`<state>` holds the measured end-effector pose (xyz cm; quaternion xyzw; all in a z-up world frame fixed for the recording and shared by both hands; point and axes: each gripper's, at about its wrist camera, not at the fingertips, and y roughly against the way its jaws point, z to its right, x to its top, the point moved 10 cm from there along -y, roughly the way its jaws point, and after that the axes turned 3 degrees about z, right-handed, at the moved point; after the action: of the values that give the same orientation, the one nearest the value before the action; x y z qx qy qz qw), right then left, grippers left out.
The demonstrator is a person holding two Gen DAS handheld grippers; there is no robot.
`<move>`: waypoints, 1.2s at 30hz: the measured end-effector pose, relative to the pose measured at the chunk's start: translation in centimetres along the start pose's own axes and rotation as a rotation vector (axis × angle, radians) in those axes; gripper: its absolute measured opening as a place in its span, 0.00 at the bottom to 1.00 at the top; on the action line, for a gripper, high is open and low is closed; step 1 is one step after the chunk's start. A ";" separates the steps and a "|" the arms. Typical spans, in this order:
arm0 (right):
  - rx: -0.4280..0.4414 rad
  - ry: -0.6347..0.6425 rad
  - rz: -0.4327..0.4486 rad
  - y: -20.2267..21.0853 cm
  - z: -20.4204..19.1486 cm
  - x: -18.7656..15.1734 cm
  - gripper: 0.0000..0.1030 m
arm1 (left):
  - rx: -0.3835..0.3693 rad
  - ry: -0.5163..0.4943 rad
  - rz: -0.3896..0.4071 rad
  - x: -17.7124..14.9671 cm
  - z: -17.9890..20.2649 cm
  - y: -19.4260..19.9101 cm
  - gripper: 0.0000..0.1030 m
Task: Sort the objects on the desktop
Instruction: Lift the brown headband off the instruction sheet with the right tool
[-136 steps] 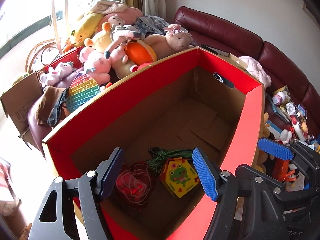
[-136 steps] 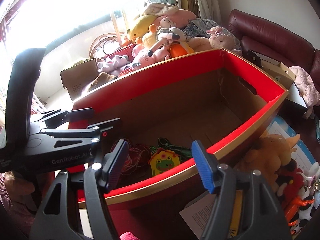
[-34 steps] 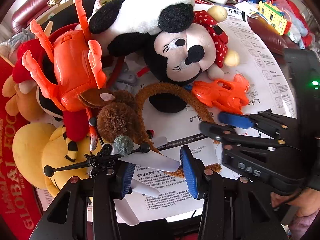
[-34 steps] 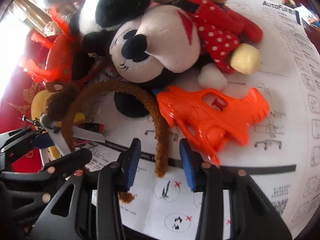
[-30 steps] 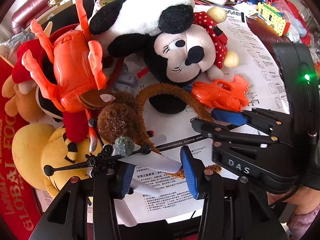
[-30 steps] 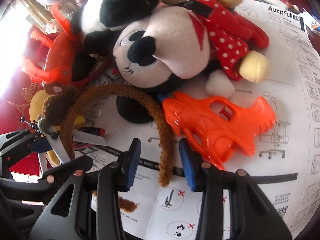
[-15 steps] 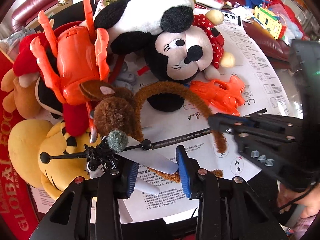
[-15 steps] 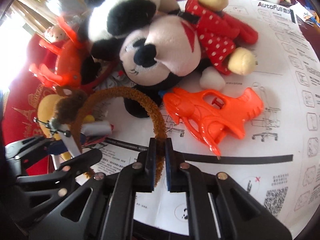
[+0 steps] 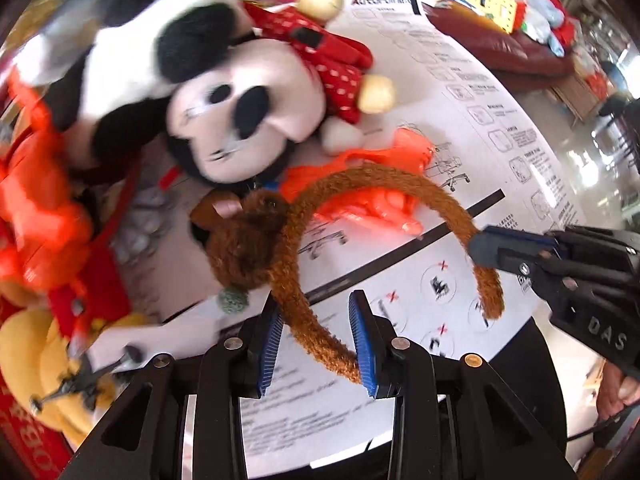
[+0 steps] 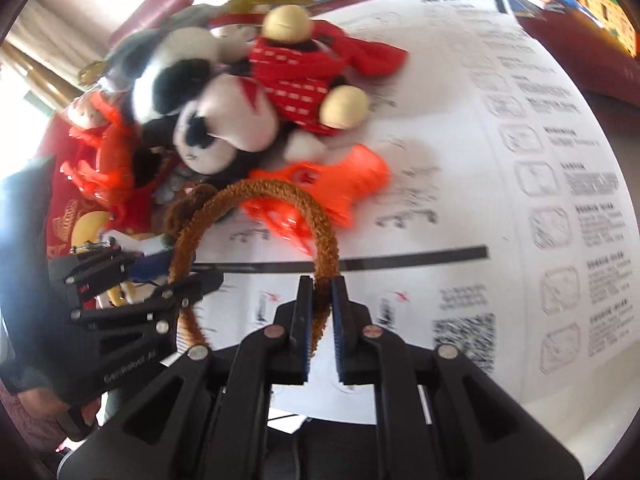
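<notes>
Left wrist view. My left hand-held gripper (image 9: pixel 316 340) stands wide, the pads on either side of one leg of the brown plush headband (image 9: pixel 360 184) without clamping it. The right hand-held gripper (image 9: pixel 516 250) pinches the other leg; the band arches above the printed instruction sheet (image 9: pixel 500 128). Risk, as I judge it: one thin fuzzy leg carries the whole band, so it could twist or slide out. The brown pom-pom end (image 9: pixel 248 240) lies close to the mouse plush (image 9: pixel 248 128) and the orange plastic toy (image 9: pixel 360 200), and could snag or drag them.

Right wrist view. Right hand-held gripper (image 10: pixel 320 320) is narrow, closed on the headband (image 10: pixel 280 196) near its tip. The left hand-held gripper (image 10: pixel 176 280) sits at the opposite leg. Frame is motion-blurred; a quick swing would raise the slip risk.

Surface and room. The desk is covered by the large white sheet (image 10: pixel 520 160), which may shift if toys are dragged. Crowded: panda plush (image 10: pixel 168 68), orange toys, a yellow plush (image 9: pixel 24 344). Dark red sofa (image 9: pixel 500 44) behind, bright window at the left of the right view.
</notes>
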<state>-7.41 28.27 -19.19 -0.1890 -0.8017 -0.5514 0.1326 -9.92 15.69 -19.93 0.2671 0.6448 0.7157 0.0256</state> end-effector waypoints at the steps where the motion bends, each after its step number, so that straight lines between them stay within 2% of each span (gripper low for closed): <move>1: 0.000 -0.010 -0.005 -0.2 0.1 -0.3 0.11 | -0.007 0.003 -0.007 0.2 0.1 -0.2 0.33; 11: 0.003 0.003 -0.003 -1.6 -0.9 -0.1 0.13 | -0.058 0.123 -0.059 -1.9 -1.3 0.0 0.35; 16: -0.001 0.031 -0.016 -2.7 -1.7 0.5 0.25 | -0.071 0.132 -0.103 -3.8 -0.3 -0.5 0.35; 19: -0.010 0.040 -0.025 -3.3 -1.8 0.9 0.26 | -0.065 0.145 -0.104 -3.6 -0.1 -0.9 0.36; 22: -0.020 0.051 -0.039 -4.0 -1.6 1.2 0.26 | -0.064 0.174 -0.113 -3.3 -0.3 -1.5 0.42; 28: -0.040 0.065 -0.058 -5.6 -1.3 1.8 0.26 | -0.034 0.207 -0.093 -2.4 -0.9 -2.1 0.43; 31: -0.040 0.072 -0.058 -5.9 -1.2 1.6 0.22 | -0.018 0.216 -0.089 -2.0 -1.2 -2.3 0.43; 33: -0.027 0.064 -0.059 -5.9 -1.1 1.2 0.11 | 0.003 0.207 -0.086 -1.7 -1.2 -2.6 0.43; 36: -0.009 0.036 -0.058 -5.6 -0.5 0.4 0.10 | 0.047 0.180 -0.077 -1.5 -0.9 -2.9 0.44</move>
<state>-10.28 26.06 -23.49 -0.1564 -0.8018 -0.5618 0.1303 -9.87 14.81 -23.18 0.1772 0.6709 0.7199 -0.0111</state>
